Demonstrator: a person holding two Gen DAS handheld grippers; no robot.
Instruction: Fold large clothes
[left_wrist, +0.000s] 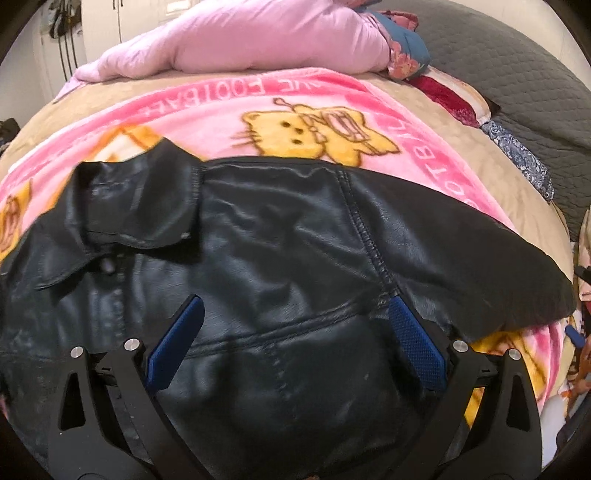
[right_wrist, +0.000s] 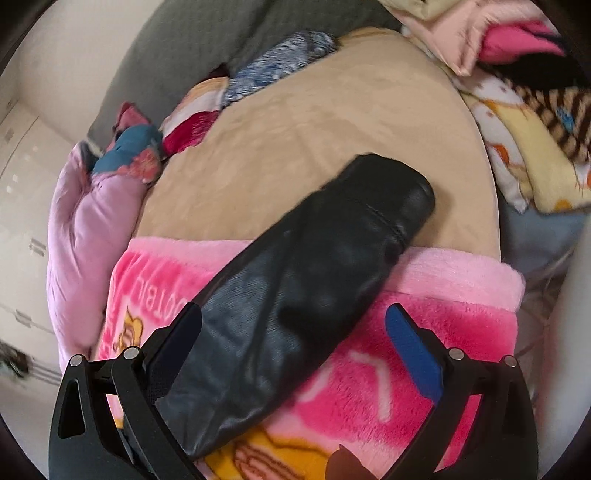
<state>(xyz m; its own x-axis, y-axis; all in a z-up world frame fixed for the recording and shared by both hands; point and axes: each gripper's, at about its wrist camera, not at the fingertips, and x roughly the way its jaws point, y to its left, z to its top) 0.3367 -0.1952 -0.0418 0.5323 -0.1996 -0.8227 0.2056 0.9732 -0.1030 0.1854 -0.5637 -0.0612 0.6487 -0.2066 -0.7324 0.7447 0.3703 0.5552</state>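
Note:
A black leather jacket (left_wrist: 280, 251) lies spread on a pink cartoon blanket (left_wrist: 229, 122) on the bed, collar to the left, one sleeve stretched out to the right. My left gripper (left_wrist: 295, 306) is open and hovers over the jacket's body, its blue pads (left_wrist: 413, 339) on either side of a seam, holding nothing. In the right wrist view the jacket's sleeve (right_wrist: 303, 288) runs diagonally across the pink blanket (right_wrist: 424, 332) onto a tan sheet (right_wrist: 332, 140). My right gripper (right_wrist: 293, 317) is open over the sleeve, empty.
A lilac quilt (left_wrist: 240, 40) is bunched at the far side of the bed. A grey bedspread (left_wrist: 517, 74) lies to the right. Piled printed bedding (right_wrist: 535, 122) and folded cloths (right_wrist: 273, 66) edge the tan sheet.

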